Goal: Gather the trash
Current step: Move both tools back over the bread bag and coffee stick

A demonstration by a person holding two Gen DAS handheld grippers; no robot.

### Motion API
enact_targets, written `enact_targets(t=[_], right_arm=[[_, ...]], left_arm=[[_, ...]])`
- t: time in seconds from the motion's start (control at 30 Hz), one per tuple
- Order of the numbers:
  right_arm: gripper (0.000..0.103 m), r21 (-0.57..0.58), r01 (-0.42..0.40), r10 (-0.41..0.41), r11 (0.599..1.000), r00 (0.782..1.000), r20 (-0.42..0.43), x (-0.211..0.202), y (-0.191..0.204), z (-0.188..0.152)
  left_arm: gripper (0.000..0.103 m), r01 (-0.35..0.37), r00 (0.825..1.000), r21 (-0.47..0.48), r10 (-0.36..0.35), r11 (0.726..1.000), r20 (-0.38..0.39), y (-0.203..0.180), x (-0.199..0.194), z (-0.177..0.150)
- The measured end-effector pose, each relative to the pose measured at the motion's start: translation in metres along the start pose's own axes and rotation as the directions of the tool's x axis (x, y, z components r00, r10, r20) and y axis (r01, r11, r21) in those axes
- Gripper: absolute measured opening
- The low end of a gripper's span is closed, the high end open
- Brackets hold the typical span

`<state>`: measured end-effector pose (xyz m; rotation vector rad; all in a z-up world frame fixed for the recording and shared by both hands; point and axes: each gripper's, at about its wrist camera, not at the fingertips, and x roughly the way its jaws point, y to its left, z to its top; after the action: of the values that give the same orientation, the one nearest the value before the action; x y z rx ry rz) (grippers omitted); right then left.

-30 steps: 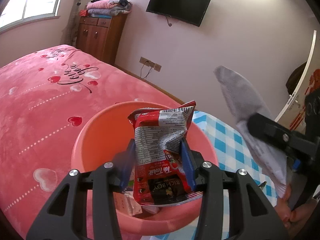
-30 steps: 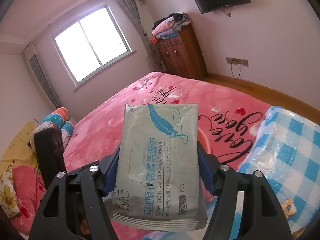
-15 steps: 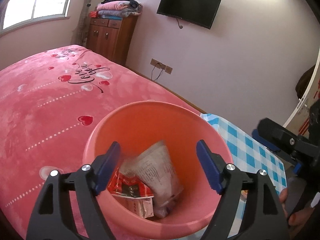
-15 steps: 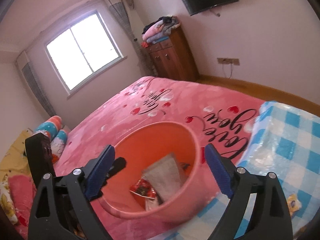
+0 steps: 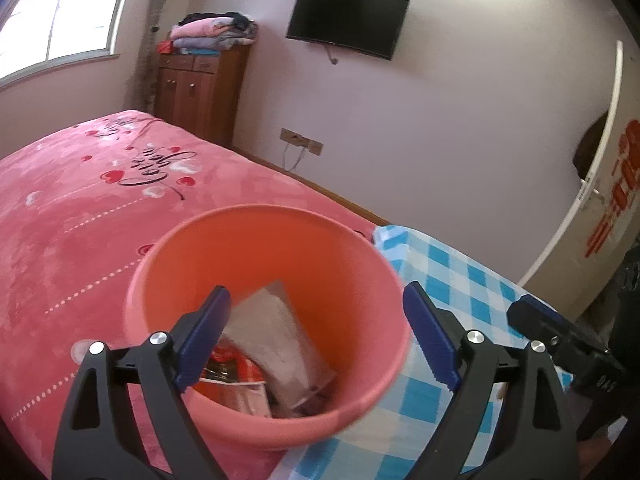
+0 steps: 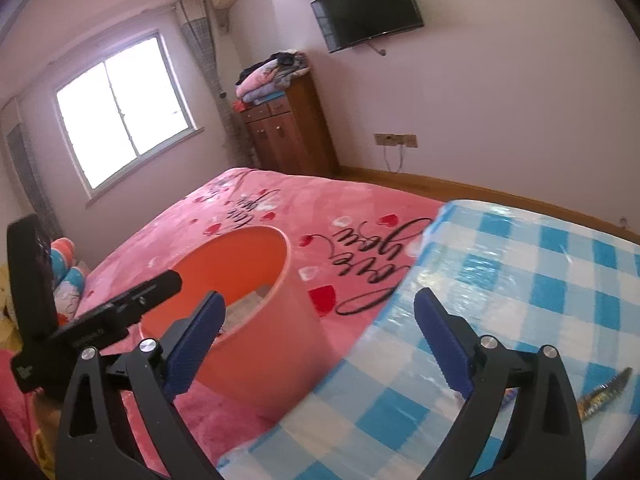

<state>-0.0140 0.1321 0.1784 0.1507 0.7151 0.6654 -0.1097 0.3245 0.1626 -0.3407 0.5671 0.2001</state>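
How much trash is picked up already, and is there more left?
Some is done: the grey wipes pack and a red snack bag lie inside the orange bucket. Both the left hand-held gripper and right hand-held gripper are open and empty. One wrapper waits on the checkered cloth.

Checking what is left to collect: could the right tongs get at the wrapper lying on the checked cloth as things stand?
Probably yes. The right tongs are open and empty, and the wrapper lies flat on the checked cloth just off to their right, with nothing between. The bucket sits on the other side.
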Motion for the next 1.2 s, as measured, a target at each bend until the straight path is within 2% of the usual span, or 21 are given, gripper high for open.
enact_targets(t=[0.4,0.73,1.2], right_arm=[[0.094,0.045,0.109,-0.110,0.993,0.994,0.024,-0.035,-0.040,-0.031],[0.094,0.067,0.209,-0.212,0.976,0.976,0.048,-0.066,-0.071,-0.057],[0.094,0.142,0.277,-0.288,0.950,0.956,0.063,-0.101,-0.117,-0.088]], left_arm=[[0.089,0.084,0.996,0.061,-0.083,0.995,-0.019,-0.045,-0.006,-0.014],[0.089,0.138,0.990,0.117,-0.133,0.983,-0.052,-0.085,-0.006,-0.030],[0.089,0.193,0.979,0.190,-0.176,0.963,-0.104,-0.137,-0.003,-0.054]])
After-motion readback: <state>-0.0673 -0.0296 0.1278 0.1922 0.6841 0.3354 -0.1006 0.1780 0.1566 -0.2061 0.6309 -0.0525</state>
